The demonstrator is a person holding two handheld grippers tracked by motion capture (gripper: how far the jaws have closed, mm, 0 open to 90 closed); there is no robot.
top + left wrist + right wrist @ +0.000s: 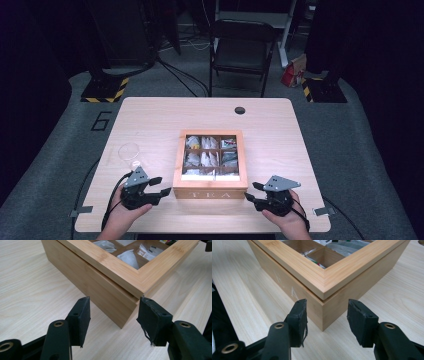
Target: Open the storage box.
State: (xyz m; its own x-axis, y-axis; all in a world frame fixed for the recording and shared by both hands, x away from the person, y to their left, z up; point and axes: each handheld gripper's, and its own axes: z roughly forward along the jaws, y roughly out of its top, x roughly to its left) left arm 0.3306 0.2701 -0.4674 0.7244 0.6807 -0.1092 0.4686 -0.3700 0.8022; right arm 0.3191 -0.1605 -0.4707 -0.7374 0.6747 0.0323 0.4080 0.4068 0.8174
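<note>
Object: I see the square bamboo tea box with a windowed lid [210,188] mid-counter [150,112] | Handling: I judge it rigid, fairly heavy, smooth-sided; lid may lift | Grasp: near corners, below the lid seam | Left gripper [113,319] and right gripper [327,321]: fingers apart, each straddling a corner, not pressing.

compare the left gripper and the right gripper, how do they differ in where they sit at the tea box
The left gripper sits at the near left corner of the tea box, beside a clear glass; the right gripper sits at the near right corner, with bare table around it. Both have open jaws either side of a corner, not pressing it.
</note>
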